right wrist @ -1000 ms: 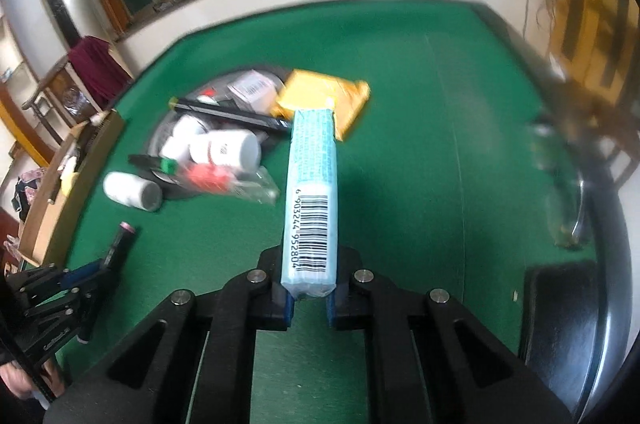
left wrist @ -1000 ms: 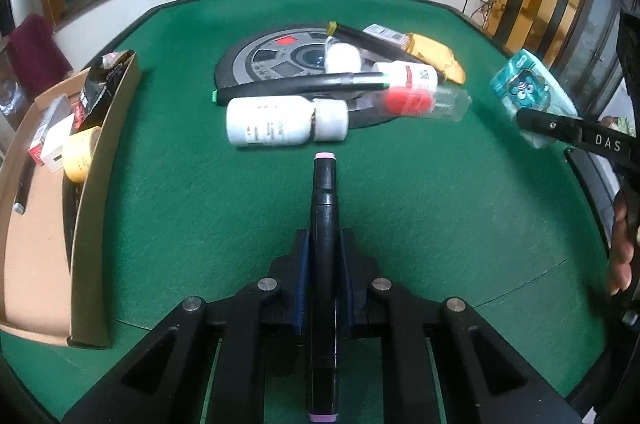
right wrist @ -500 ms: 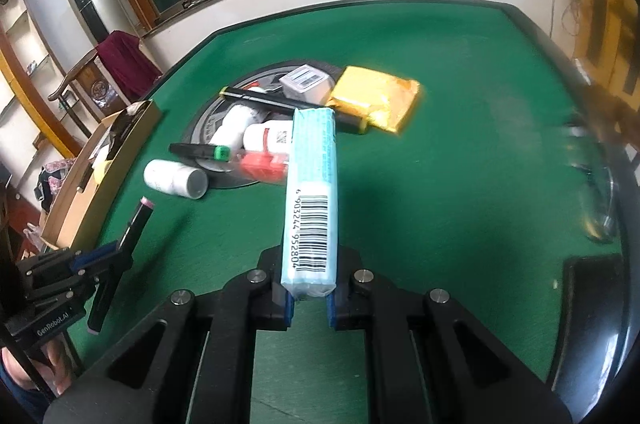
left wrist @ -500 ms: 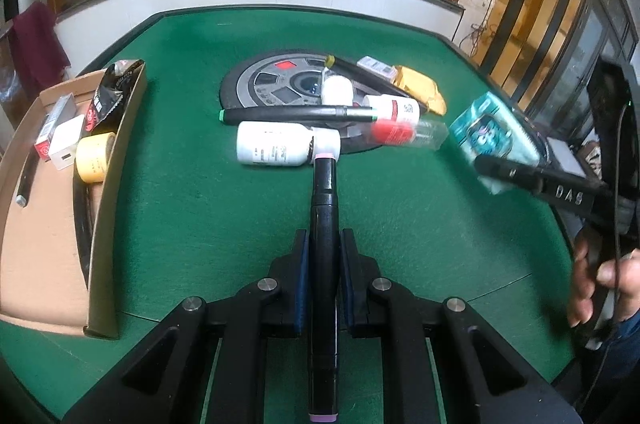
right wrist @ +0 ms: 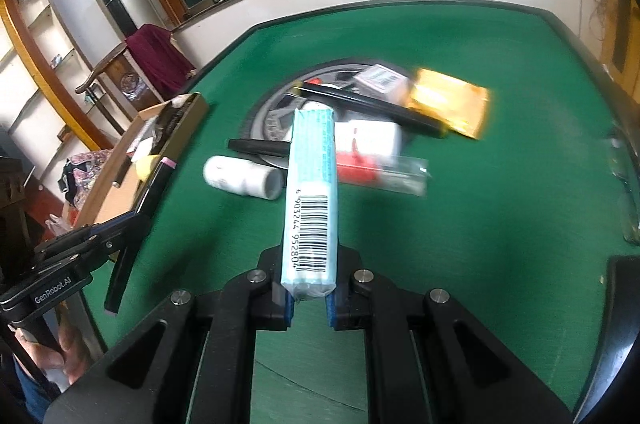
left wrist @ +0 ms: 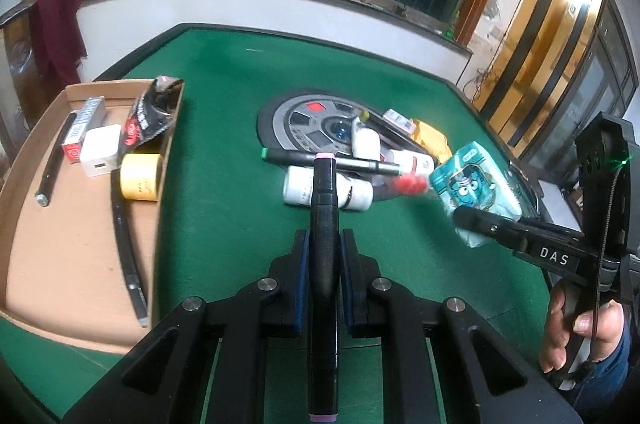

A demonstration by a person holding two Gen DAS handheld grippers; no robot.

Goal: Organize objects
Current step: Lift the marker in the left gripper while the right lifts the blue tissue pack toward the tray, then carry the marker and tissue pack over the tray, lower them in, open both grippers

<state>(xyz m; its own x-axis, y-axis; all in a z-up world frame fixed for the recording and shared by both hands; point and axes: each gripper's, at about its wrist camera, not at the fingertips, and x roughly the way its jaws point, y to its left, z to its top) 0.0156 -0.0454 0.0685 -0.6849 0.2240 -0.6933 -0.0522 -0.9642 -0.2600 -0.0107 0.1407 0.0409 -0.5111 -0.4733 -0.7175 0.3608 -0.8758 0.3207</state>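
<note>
A green felt surface (left wrist: 224, 152) fills the middle of a room with dark barred windows and a white lower wall. Near its centre lies a round grey disc (left wrist: 304, 122) with a heap of things on and around it: a white bottle (left wrist: 298, 186) on its side at the near edge, a long black pen with a green end (left wrist: 320, 158), a smaller white bottle (left wrist: 366, 142), a red-capped item in clear wrapping (right wrist: 380, 168), a small barcoded box (right wrist: 380, 80) and a yellow packet (right wrist: 452, 102) at the far side.

At the left edge of the surface sits an open cardboard box (left wrist: 24, 224). Inside it lie a roll of yellow tape (left wrist: 140, 178), a white charger block (left wrist: 100, 150), a black snack bag (left wrist: 150, 114) leaning on the wall, a small red and grey carton (left wrist: 82, 130) and a black cable (left wrist: 124, 252).

The left claw (left wrist: 324, 256) pinches a black marker (left wrist: 323, 224) with pink ends, held lengthwise between its blue pads above the surface, near the box and pointing towards the heap.

The right claw (right wrist: 310, 290) pinches a light blue tissue pack (right wrist: 312, 192) by its barcoded end, raised above the surface to the right of the heap. In the left camera the same pack shows a cartoon face. A hand (left wrist: 576, 340) grips the right handle.
</note>
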